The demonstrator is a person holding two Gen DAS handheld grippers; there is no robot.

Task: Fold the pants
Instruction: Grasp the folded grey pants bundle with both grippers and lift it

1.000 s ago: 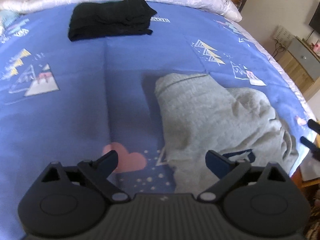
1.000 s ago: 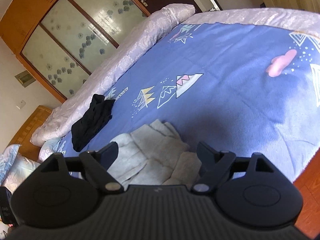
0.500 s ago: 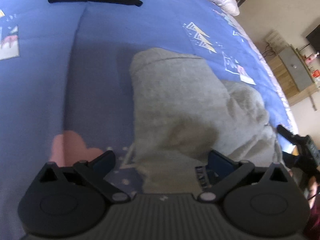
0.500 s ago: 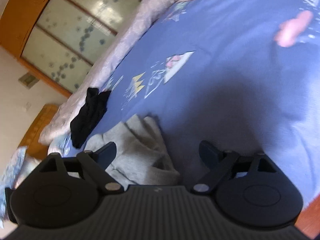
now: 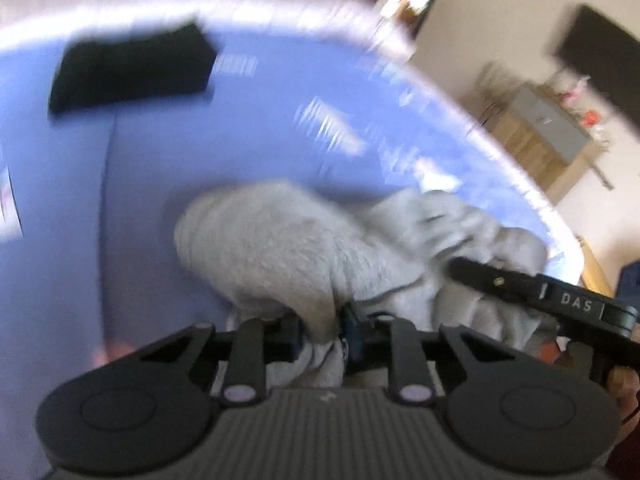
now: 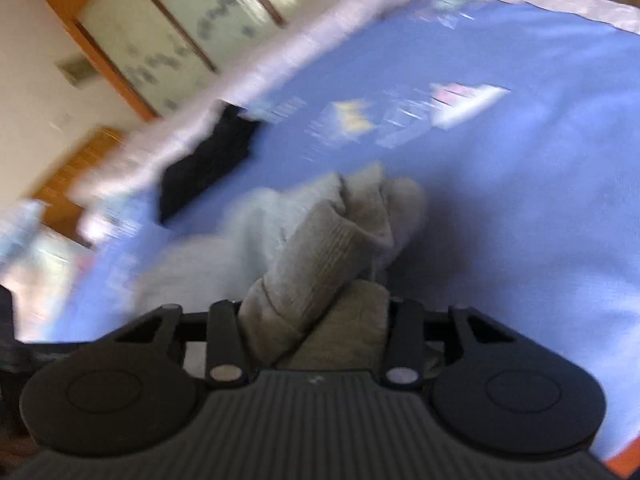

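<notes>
The grey pants lie bunched on the blue bedspread, near its front edge. My left gripper is shut on a fold of the grey fabric and lifts it. My right gripper is shut on a ribbed band of the grey pants, which bulges up between its jaws. The right gripper's black arm shows at the right of the left wrist view, against the cloth. Both views are motion-blurred.
A folded black garment lies at the far side of the bed, also in the right wrist view. A pale quilt runs along the far edge. A wooden cabinet stands right of the bed; a wardrobe behind.
Both grippers were open above the pants. Both have dropped onto the grey cloth and shut on it, and the fabric is now bunched and lifting.
</notes>
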